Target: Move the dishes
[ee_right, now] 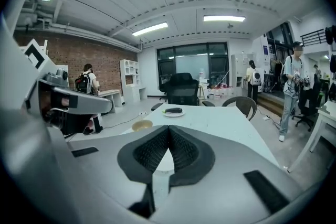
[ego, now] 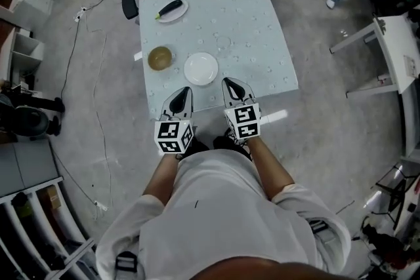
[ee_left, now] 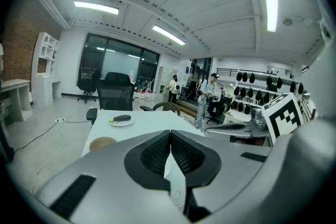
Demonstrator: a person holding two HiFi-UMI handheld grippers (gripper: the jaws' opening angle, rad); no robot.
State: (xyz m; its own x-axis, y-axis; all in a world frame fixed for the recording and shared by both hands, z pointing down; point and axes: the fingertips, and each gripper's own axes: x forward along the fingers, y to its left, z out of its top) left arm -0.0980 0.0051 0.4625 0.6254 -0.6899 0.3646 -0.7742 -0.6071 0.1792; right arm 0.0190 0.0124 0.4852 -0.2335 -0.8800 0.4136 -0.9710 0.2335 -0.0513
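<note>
— Shirt (ego: 223, 206) nearest the lens: pale, soft cloth, person's bare forearms running forward from it. What is at the ends?

— Left gripper (ego: 186, 92) and right gripper (ego: 229, 84), side by side and apart, grey hard shells tapering to points. Each carries a marker cube (ego: 174, 136) with black-and-white squares at its rear. Both tips lie over the near edge of the table (ego: 262, 42). Contact with it: cannot tell.

— Table surface?

— Square, pale blue-white covering, matte, with a faint dotted pattern.

— Jaw state, left?

— Left gripper view: left gripper (ee_left: 170, 134) has its tips together, nothing between them. Pads (ee_left: 155, 155) are black, ribbed rubber, curving into a V-shaped hollow behind the closed tips.

— Right?

— Same reading. Right gripper (ee_right: 168, 128) has tips meeting, nothing held; ribbed black pads (ee_right: 149, 152).

— Dishes, relative to the grippers?

— White plate (ego: 201, 68): round, smooth, glossy, bare. It sits just ahead of both tips, between their lines, touching neither. Bowl (ego: 160, 58): round, tan-ochre, ahead of the left gripper and a little to its left, beside the white plate. Small plate (ego: 178, 12): white, well ahead near the far edge, bearing a dark oblong object (ego: 169, 8) with a yellow-green end.

— Confirmed from the gripper views?

— Yes. Bowl (ee_left: 102, 142) and small plate (ee_left: 122, 120) show ahead-left.
</note>
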